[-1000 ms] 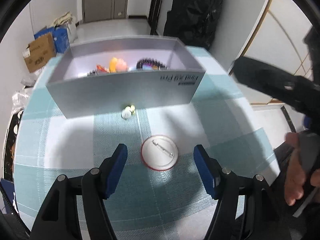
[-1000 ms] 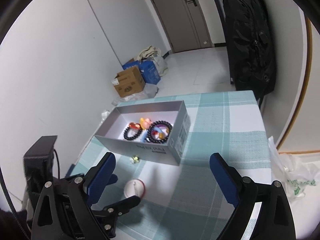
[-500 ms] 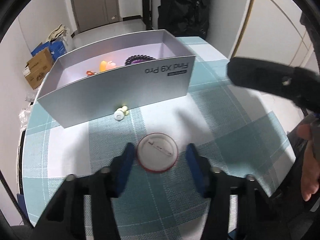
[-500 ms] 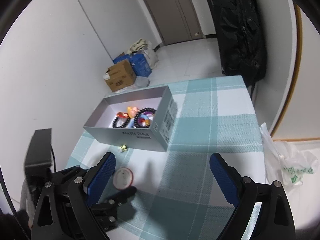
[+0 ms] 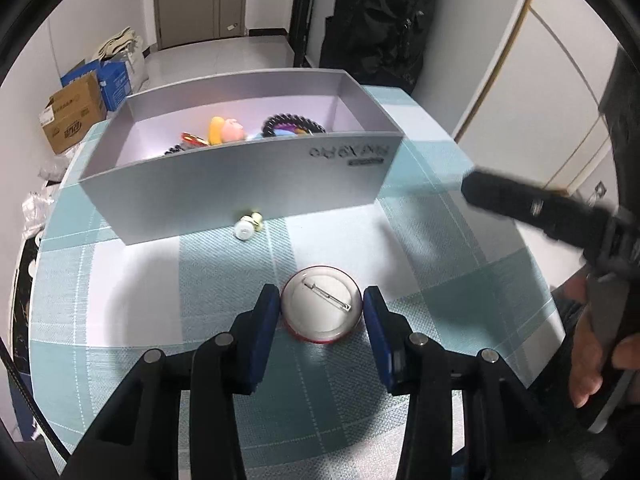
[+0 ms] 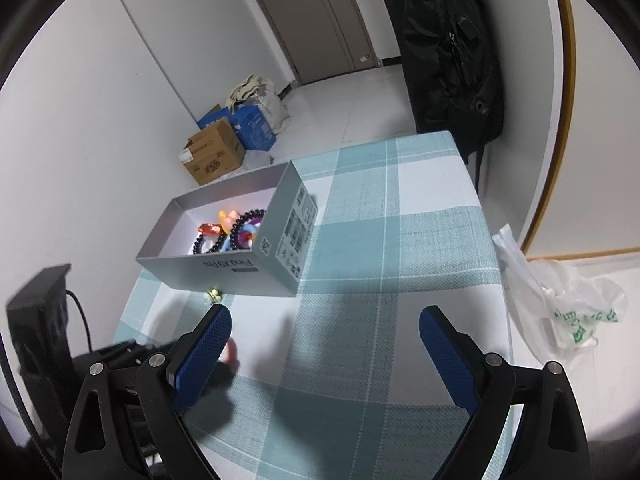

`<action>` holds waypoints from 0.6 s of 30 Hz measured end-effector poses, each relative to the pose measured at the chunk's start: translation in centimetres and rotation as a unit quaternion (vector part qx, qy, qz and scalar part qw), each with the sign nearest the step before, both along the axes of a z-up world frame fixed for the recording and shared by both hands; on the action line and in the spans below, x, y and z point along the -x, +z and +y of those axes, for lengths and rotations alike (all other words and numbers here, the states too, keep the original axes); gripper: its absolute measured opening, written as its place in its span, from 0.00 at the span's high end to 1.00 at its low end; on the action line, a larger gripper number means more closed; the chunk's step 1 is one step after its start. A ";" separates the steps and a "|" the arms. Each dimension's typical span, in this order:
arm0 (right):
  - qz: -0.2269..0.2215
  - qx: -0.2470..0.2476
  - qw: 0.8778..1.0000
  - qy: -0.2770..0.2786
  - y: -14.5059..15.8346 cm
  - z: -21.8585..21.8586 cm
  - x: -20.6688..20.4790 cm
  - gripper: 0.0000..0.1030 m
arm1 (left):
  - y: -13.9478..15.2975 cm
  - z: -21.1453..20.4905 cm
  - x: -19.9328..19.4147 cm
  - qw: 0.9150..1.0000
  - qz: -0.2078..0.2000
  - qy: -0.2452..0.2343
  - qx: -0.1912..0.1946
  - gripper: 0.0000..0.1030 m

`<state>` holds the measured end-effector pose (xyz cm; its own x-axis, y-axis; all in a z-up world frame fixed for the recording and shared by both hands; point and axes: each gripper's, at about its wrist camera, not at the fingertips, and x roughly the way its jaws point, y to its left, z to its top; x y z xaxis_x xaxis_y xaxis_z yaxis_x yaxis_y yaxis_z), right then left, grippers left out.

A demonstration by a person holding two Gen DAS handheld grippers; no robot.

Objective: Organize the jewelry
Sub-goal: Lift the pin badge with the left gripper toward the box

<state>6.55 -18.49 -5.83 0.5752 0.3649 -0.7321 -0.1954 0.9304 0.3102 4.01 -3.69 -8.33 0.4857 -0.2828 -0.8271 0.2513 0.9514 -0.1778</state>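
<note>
The grey box [image 6: 224, 266] reads "Find X9 Pro" on its long side.

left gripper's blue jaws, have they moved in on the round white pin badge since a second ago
Yes. The left gripper has just closed its jaws; the blue pads now press both edges of the round white pin badge, still short of the grey cardboard box.

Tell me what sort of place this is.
Probably a room in a home or small apartment. A table with a teal checked tablecloth stands near interior doors, a black bag hangs on the wall, and cardboard boxes sit on the floor.
</note>
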 end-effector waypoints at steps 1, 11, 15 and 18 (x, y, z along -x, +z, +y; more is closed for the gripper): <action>0.003 0.001 1.000 -0.001 -0.2 0.1 0.0 0.07 | 0.3 0.3 0.0 1.000 -0.002 0.006 0.009 0.64; 0.032 -0.003 0.999 0.026 -1.7 2.1 0.0 0.07 | 4.4 5.9 0.7 0.990 -0.052 0.078 0.106 0.64; 0.024 -0.016 0.998 0.064 -1.5 4.2 0.1 0.07 | 5.0 8.2 0.6 0.983 -0.061 0.101 0.143 0.64; 0.028 -0.010 0.997 0.073 -2.0 5.8 -0.1 0.08 | 5.6 9.7 0.7 0.978 -0.074 0.113 0.157 0.64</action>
